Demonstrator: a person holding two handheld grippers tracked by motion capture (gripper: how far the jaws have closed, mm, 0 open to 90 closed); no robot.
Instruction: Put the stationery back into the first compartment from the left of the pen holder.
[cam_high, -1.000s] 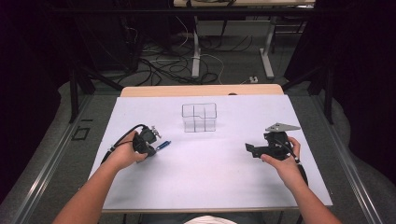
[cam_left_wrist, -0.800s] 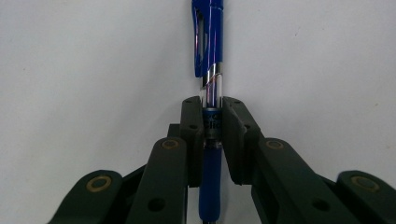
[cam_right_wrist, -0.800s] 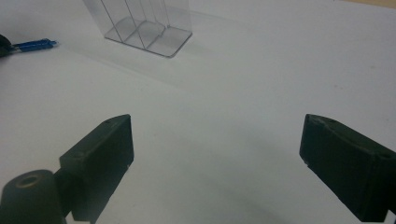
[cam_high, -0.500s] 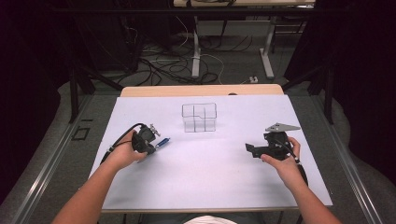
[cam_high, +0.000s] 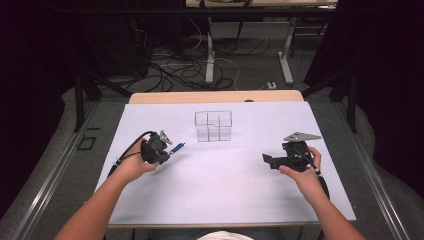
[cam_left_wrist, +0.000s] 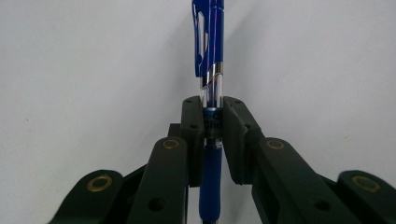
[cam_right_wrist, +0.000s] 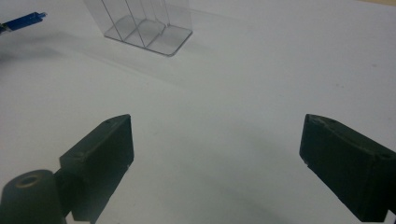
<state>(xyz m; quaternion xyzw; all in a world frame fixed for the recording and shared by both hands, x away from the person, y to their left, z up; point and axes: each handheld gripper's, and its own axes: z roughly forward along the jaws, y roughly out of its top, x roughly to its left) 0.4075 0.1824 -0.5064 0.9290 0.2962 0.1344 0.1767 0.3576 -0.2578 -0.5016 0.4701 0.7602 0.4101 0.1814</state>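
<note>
- Pen (cam_left_wrist: 208, 56), blue, clamped in left gripper (cam_high: 161, 148), tip toward 2 o'clock over table (cam_high: 215, 180); barrel print unreadable.
- Right gripper (cam_high: 267, 161) wide, nothing between jaws.
- Clear organizer (cam_high: 213, 125) at 12 o'clock, unlabelled.

On the table (cam_high: 225, 200), the clear divided holder (cam_high: 213, 126) stands upright toward the far edge, near the middle. The left gripper (cam_high: 162, 145) sits nearer the person and to the left of the holder, with the pen (cam_high: 176, 148) clamped between its jaws; the pen's free end points toward the holder, just short of it. The right gripper (cam_high: 268, 160) rests well apart to the right, nearer the person than the holder, its jaws spread and facing left.
</note>
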